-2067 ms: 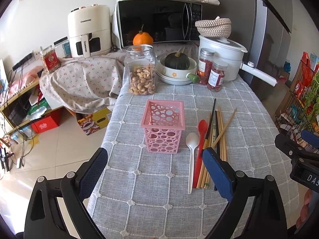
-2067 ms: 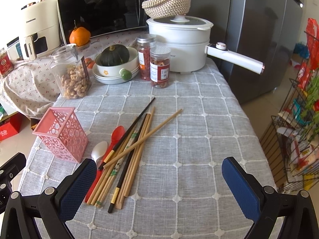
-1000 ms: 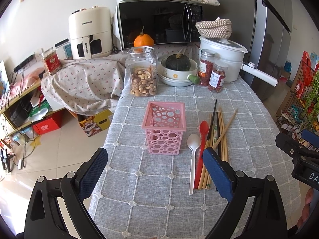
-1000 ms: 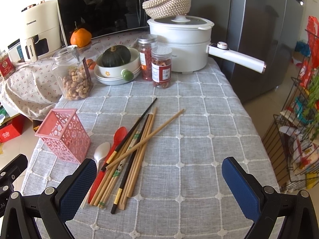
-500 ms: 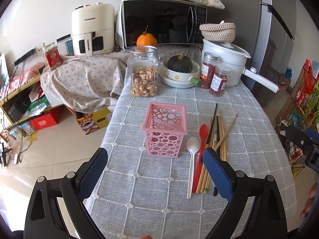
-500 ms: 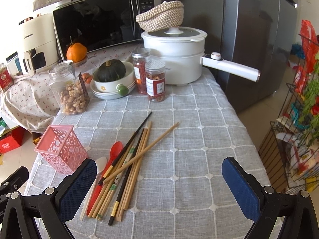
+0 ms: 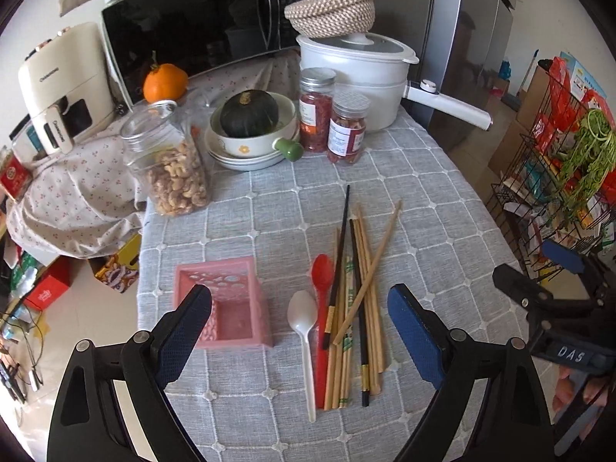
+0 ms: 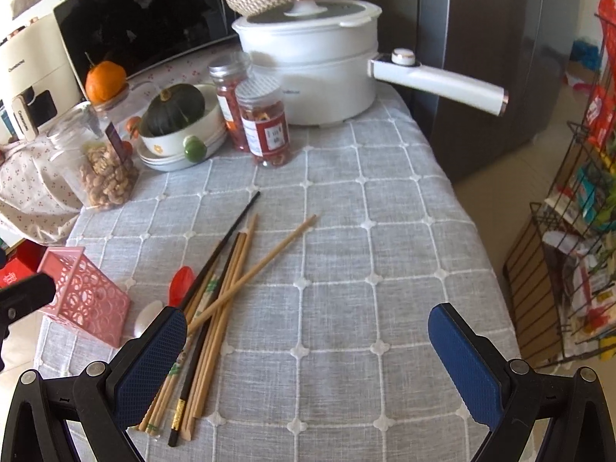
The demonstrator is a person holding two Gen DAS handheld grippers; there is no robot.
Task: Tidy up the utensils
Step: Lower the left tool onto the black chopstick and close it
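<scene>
A pink perforated basket [image 7: 258, 300] stands upright on the grey checked cloth, partly behind the left finger of my left gripper [image 7: 298, 319]. Its jaws are closing a little with only air between them. Below that gap lie a white spoon [image 7: 304, 323], a red spoon [image 7: 322, 273] and a loose bundle of wooden and black chopsticks [image 7: 358, 288]. My right gripper [image 8: 306, 327] hangs wide open to the right of the chopsticks [image 8: 227, 281]; its left finger overlaps their near ends in the picture. The basket [image 8: 88, 300] shows at the left of the right wrist view.
At the back stand a nut jar [image 7: 173, 169], a bowl with a green squash [image 7: 250, 131], two spice jars [image 7: 346, 131] and a white pot [image 7: 358, 81] whose long handle [image 7: 446, 106] juts right. A wire rack [image 7: 558, 177] stands off the table's right side.
Both grippers have moved forward over the table and tipped downward. The left one swung right, so the basket now sits by its left finger. The utensils have not moved.
</scene>
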